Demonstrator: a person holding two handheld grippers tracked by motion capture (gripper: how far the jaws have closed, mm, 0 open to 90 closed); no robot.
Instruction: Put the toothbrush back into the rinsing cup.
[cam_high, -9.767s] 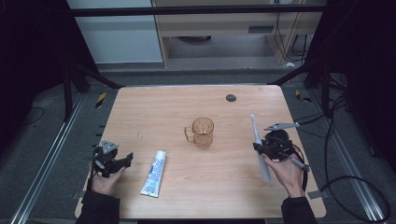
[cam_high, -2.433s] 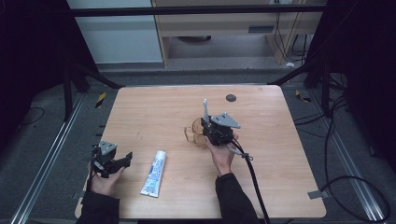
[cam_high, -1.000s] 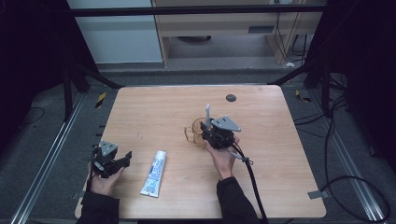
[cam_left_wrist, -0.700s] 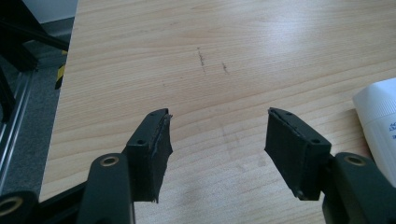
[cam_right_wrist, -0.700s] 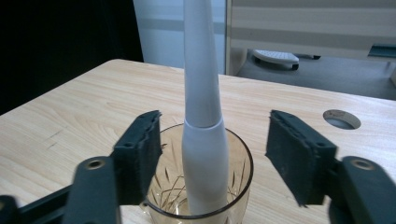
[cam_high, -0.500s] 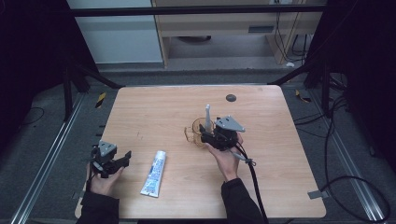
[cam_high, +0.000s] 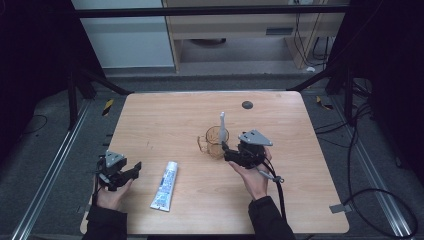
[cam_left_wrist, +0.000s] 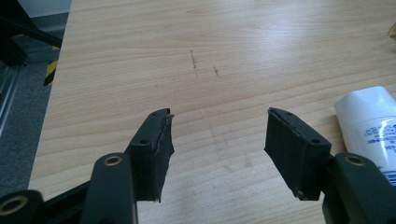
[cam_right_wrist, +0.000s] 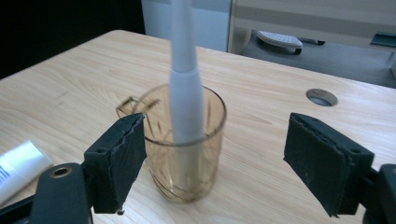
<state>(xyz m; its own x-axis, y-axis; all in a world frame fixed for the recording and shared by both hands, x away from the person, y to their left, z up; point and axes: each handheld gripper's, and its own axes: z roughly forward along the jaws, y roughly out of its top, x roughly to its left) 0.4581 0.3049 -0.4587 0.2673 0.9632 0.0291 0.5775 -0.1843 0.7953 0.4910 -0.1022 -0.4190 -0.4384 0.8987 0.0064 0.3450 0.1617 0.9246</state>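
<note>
The right gripper (cam_right_wrist: 215, 158) had just been opening; its jaws stood wide, their dark, rough-faced pads (cam_right_wrist: 123, 161) clear of everything, with nothing pressed between them. Just ahead of them stood the glass mug (cam_right_wrist: 184, 144) — amber-tinted, thin-walled, with a small handle on the side away from the gripper — and in it the white toothbrush (cam_right_wrist: 186, 93), upright and leaning on the rim. In the high view the right gripper (cam_high: 231, 152) sat just beside the mug (cam_high: 216, 141), on the side nearer the person.

The toothbrush looked light and stiff, smooth plastic that could slip in the pads; its thicker lower handle, just above the mug's rim, seemed the best place to take hold. The mug looked hard, slick and breakable, and light enough to tip if the brush were nudged sideways.

The left gripper (cam_left_wrist: 217, 154) also stood open and empty, its pads hovering over bare wood, well apart from the mug at the near left edge of the table (cam_high: 165, 107). Between it and the mug lay a toothpaste tube (cam_high: 165, 184) — soft, white, flat on the pale wood grain.
</note>
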